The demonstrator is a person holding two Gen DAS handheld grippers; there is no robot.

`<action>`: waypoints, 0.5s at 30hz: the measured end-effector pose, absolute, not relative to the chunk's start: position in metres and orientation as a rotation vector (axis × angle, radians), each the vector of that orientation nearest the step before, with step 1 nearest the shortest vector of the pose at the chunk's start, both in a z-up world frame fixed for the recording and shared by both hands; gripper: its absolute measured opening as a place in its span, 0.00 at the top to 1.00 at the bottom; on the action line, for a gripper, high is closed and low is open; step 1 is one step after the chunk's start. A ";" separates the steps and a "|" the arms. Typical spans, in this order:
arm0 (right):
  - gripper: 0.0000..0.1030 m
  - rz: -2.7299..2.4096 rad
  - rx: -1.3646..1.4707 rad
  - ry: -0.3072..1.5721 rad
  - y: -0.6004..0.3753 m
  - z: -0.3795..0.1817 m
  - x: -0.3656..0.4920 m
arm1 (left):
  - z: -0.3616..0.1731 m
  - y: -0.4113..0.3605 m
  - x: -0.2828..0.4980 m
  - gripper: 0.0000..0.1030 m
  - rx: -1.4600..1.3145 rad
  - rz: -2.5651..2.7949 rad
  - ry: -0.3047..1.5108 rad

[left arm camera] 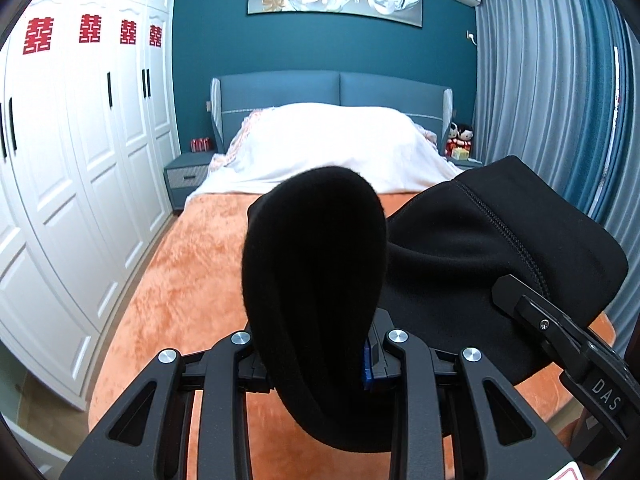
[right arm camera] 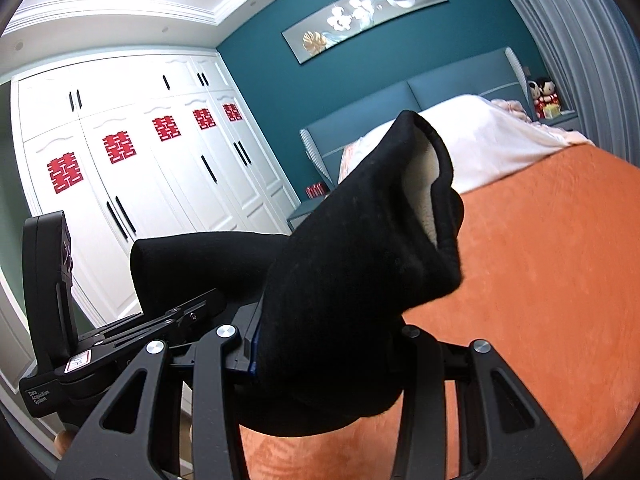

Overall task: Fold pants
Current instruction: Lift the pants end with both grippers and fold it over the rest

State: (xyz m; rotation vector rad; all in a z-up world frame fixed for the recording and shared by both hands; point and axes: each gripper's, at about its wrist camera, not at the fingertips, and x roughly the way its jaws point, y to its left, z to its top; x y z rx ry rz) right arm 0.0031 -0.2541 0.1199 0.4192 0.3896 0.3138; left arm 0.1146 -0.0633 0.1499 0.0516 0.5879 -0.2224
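Above the bed's near end: the pants [left arm camera: 316, 264] hung clear of the orange blanket [left arm camera: 192, 280], carried between the two grippers.
Pants: black, thick, with a pale fleecy lining showing at one open end [right arm camera: 424, 184]; a zipped seam ran across the stretch toward the right side [left arm camera: 504, 224].
Left gripper [left arm camera: 320, 364]: jaws drawn together and clamped on a bunched fold of the black cloth, which stood up in front of the lens.
Right gripper [right arm camera: 324, 360]: jaws likewise pinched on the cloth, the gathered end rising above the fingers.
Spacing: each gripper appeared at the edge of the other's view, so they were judged to be close together, the cloth slack between them.
Bed: the orange blanket covered the near part, bare beneath the garment; a white duvet [left arm camera: 332, 144] lay heaped toward the headboard [left arm camera: 336, 88].
Surroundings: white wardrobe [left arm camera: 80, 140] along the bed's left side, grey curtain [left arm camera: 536, 80] along its right.
Step in hand: judged to be lifting the garment to shake or spread it; no fold was yet laid.
Next move: would call for drawing the grippers apart to tension the cloth, then lowering it flat on the blanket's open middle.
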 end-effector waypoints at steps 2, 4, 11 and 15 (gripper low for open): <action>0.63 0.317 0.420 0.375 -0.257 0.122 0.012 | 0.155 -0.066 0.126 0.75 0.058 -0.220 0.571; 0.63 0.320 0.416 0.360 -0.258 0.125 0.022 | 0.158 -0.069 0.138 0.75 0.066 -0.219 0.558; 0.63 0.313 0.421 0.327 -0.267 0.128 0.083 | 0.158 -0.083 0.203 0.74 0.081 -0.220 0.523; 0.63 0.311 0.456 0.346 -0.275 0.109 0.139 | 0.139 -0.089 0.260 0.74 0.071 -0.223 0.542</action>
